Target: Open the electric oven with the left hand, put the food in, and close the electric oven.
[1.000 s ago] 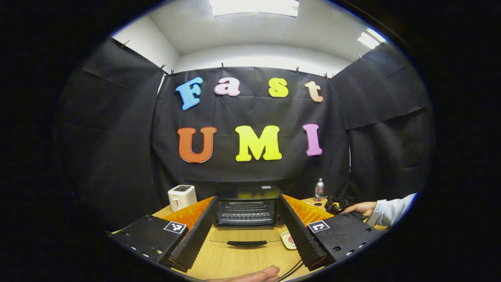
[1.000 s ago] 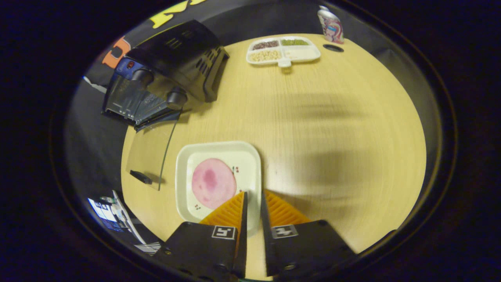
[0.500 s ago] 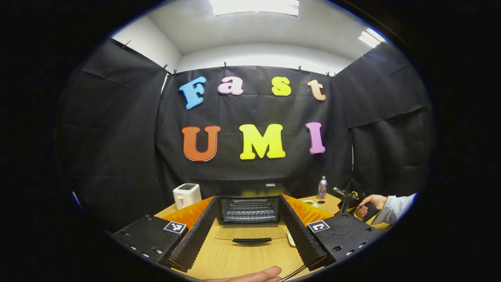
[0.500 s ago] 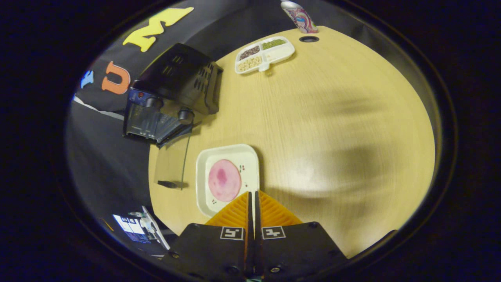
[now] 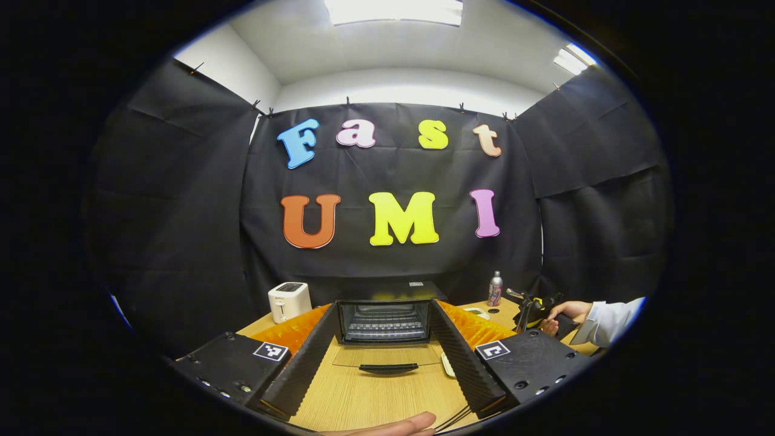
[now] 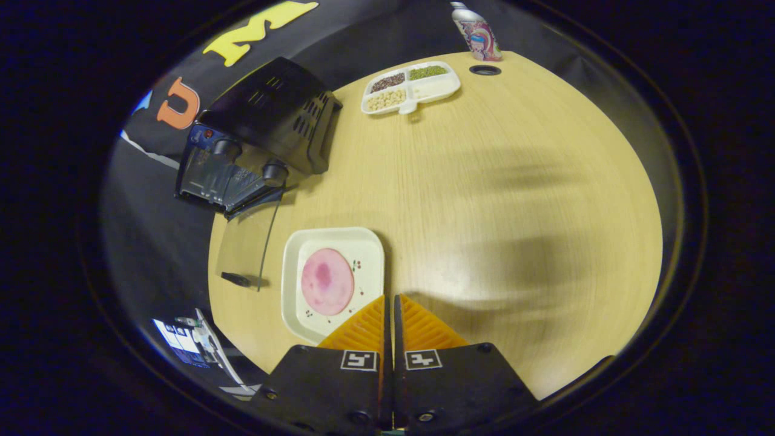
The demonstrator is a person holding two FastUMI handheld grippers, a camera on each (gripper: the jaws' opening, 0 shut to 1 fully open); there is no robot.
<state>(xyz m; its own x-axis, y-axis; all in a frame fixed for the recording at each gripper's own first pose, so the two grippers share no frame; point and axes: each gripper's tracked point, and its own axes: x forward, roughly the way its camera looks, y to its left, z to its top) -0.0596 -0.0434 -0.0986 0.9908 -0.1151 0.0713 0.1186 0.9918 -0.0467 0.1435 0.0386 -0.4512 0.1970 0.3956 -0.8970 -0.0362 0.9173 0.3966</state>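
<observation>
In the left gripper view, the left gripper [image 5: 382,339] hangs wide open above the table [image 5: 363,399], holding nothing. Between its fingers, farther off, stands the oven [image 5: 385,315], its glass door [image 5: 385,358] folded down flat. A toaster [image 5: 289,301] sits far left, a bottle [image 5: 495,288] far right. In the right gripper view, the right gripper [image 6: 389,318] is pinched on the near right rim of the plate [image 6: 369,242] bearing the food [image 6: 327,281]. The oven [image 6: 260,136] stands far left, a snack tray [image 6: 412,88] farther back.

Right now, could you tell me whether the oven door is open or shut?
Open. The oven door lies folded down flat on the table, and the oven shows its rack inside.
</observation>
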